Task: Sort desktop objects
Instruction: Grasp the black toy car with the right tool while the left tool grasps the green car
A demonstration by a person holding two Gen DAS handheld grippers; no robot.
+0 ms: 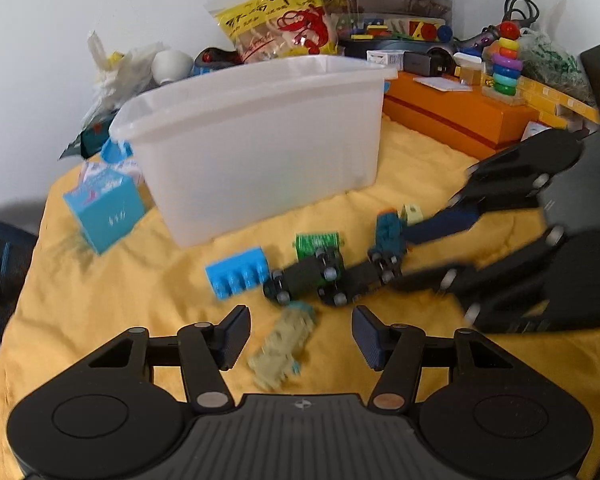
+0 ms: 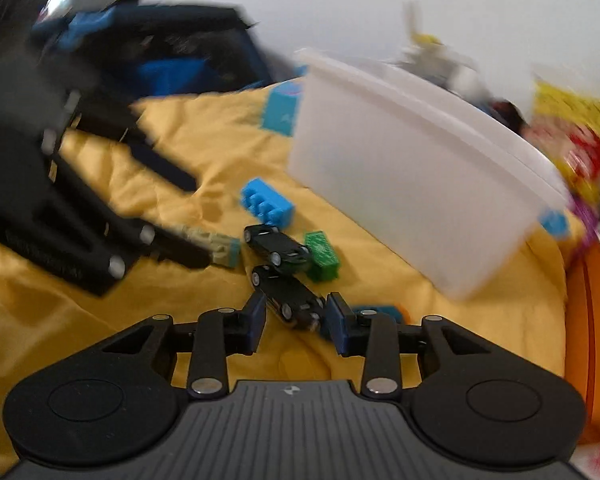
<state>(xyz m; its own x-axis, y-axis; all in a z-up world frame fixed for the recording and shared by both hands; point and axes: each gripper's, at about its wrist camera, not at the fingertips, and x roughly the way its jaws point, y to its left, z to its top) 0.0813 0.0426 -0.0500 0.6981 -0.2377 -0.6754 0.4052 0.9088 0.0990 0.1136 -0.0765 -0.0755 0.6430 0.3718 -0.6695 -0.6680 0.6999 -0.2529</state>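
My left gripper (image 1: 300,320) is open just above the yellow cloth, and a blurred beige and teal brick (image 1: 284,350) lies between its fingers without touching them. Beyond it lie two black toy cars, one (image 1: 304,278) against a green brick (image 1: 318,242), and a blue brick (image 1: 238,274) to the left. My right gripper (image 2: 296,312) is shut on the nearer black toy car (image 2: 290,298), its pads against both sides. It enters the left wrist view as the right gripper (image 1: 400,258) beside a teal brick (image 1: 388,232). The other car (image 2: 276,246) lies ahead.
A translucent white bin (image 1: 260,136) stands behind the toys. A light blue box (image 1: 104,212) sits to its left. An orange box (image 1: 460,116) with a stacking-ring toy (image 1: 506,66) is at the back right. A yellow snack bag (image 1: 284,24) and clutter line the wall.
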